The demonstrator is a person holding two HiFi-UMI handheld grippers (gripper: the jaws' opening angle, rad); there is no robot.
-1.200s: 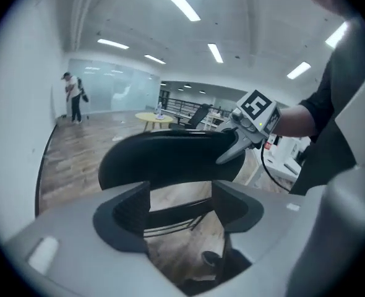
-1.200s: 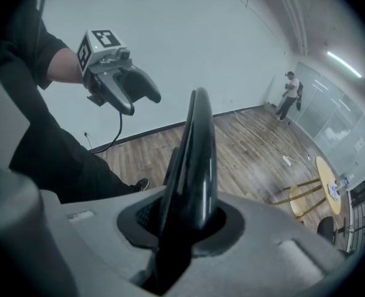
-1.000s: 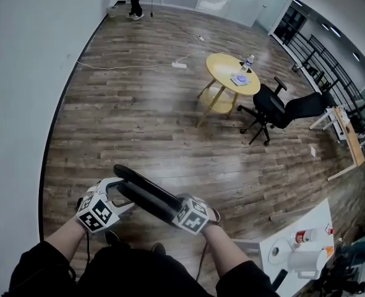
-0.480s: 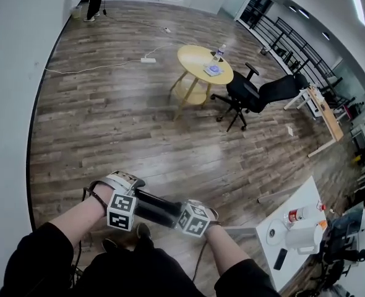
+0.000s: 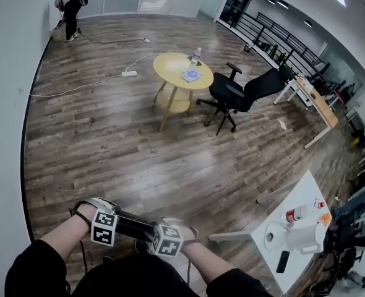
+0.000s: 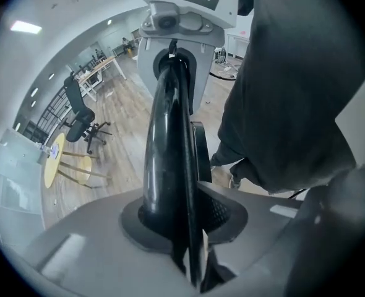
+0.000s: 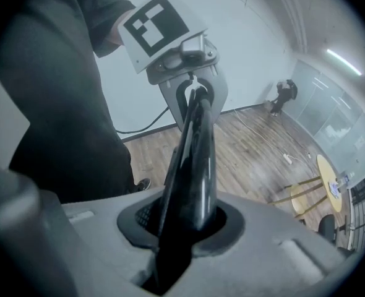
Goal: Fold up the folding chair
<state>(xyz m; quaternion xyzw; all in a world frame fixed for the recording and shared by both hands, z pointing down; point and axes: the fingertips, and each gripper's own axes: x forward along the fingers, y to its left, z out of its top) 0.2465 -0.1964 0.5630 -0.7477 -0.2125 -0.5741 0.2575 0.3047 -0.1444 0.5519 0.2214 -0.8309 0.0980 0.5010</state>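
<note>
The left hand-held gripper [image 6: 181,228] has just been closing and now pinches the folding chair [image 5: 135,226] by its black edge (the right hand-held gripper [image 7: 184,228] grips it too), so folding can likely proceed two-handed.

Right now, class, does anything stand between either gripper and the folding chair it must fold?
Nothing visible does. The left gripper, whose jaws have just been closing, and the right gripper both clamp the black edge of the folding chair directly, with no other object between jaws and chair.
</note>
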